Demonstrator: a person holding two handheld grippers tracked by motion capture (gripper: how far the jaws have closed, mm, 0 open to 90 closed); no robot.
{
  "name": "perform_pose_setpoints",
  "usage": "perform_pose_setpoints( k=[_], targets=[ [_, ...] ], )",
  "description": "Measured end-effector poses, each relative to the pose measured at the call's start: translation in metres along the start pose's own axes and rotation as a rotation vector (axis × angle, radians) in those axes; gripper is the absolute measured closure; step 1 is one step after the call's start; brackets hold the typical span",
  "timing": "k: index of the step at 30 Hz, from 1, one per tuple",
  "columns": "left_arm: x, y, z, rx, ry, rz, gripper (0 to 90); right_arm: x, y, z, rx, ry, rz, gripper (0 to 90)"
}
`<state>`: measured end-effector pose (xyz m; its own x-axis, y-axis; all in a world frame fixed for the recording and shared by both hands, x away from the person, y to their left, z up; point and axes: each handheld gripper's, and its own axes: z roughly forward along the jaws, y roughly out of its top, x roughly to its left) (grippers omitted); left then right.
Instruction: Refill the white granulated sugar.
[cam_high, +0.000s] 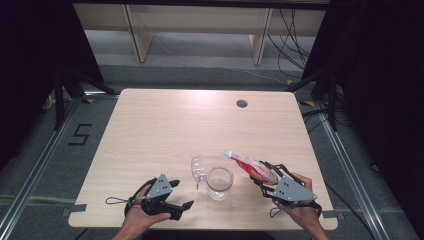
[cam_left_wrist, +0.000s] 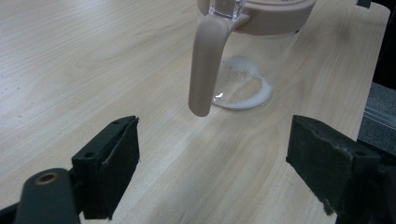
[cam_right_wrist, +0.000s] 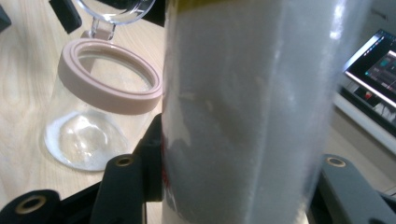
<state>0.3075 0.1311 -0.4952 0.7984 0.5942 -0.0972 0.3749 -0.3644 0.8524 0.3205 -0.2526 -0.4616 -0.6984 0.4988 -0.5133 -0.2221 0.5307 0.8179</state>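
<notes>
Right gripper (cam_high: 263, 175) clamps a red-and-white clear plastic pouch of white powder (cam_high: 248, 165), tilted just right of the clear glass jar with pink rim (cam_high: 219, 183) near the table's (cam_high: 150, 125) front edge. Left gripper (cam_high: 181, 195) unclenched, empty, beside the jar. Only a thin white layer in the jar, so pouring looks mostly undone.

A light wooden tabletop (cam_high: 150, 130) is spread ahead of both tongs, and a small dark round hole (cam_high: 242, 103) is seen near its far edge, well beyond the right tongs. Pale wooden shelving (cam_high: 200, 30) is set behind it. A lit monitor (cam_right_wrist: 373, 70) is glimpsed beside the right tongs.
</notes>
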Motion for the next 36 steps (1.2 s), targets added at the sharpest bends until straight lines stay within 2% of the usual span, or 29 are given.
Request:
perform_pose_setpoints(
  k=[4,7,8,10,12,15,19,23,25,29,30,31,34,35,36],
  targets=[
    [0.0,0.0,0.0,0.0,0.0,0.001,16.7,0.003,0.003,0.0,0.025,-0.001,-0.067,49.4],
    [0.0,0.0,0.0,0.001,-0.001,0.002,16.6,0.004,0.004,0.0,0.027,-0.003,-0.075,49.4],
    [0.0,0.0,0.0,0.001,-0.001,0.001,16.7,0.004,0.005,-0.001,0.032,-0.001,-0.103,49.4],
    [0.0,0.0,0.0,0.001,-0.001,-0.001,16.6,0.004,0.006,-0.001,0.034,-0.005,-0.112,49.4],
    [0.001,0.0,0.0,0.002,-0.002,0.002,16.6,0.003,0.007,-0.002,0.045,-0.017,-0.158,49.5],
    [0.001,0.0,0.0,0.003,-0.002,0.002,16.7,0.005,0.007,-0.004,0.056,-0.008,-0.159,49.5],
    [0.001,0.0,0.0,-0.001,-0.001,-0.009,16.6,0.005,0.009,-0.005,0.075,-0.02,-0.229,49.5],
    [0.001,0.0,0.0,-0.003,0.002,-0.011,16.6,0.006,0.009,-0.007,0.091,-0.021,-0.253,49.6],
    [0.001,0.0,0.0,-0.003,0.001,-0.01,16.6,0.006,0.009,-0.009,0.11,-0.018,-0.297,49.6],
    [0.001,0.0,0.0,-0.003,0.001,-0.011,16.7,0.007,0.008,-0.01,0.119,-0.025,-0.309,49.7],
    [0.001,0.0,0.0,-0.002,0.001,-0.009,16.6,0.009,0.007,-0.011,0.134,-0.03,-0.296,49.7],
    [0.001,0.0,0.0,-0.003,0.001,-0.01,16.6,0.008,0.008,-0.01,0.135,-0.028,-0.335,49.6],
    [0.001,0.0,0.0,-0.003,0.002,-0.01,16.6,0.009,0.009,-0.011,0.146,-0.035,-0.347,49.7],
    [0.002,0.0,0.0,0.003,0.003,-0.003,16.6,0.009,0.009,-0.009,0.151,-0.043,-0.398,49.7],
    [0.001,0.0,0.0,0.003,0.003,-0.005,16.6,0.009,0.009,-0.009,0.151,-0.043,-0.398,49.7]
  ],
)
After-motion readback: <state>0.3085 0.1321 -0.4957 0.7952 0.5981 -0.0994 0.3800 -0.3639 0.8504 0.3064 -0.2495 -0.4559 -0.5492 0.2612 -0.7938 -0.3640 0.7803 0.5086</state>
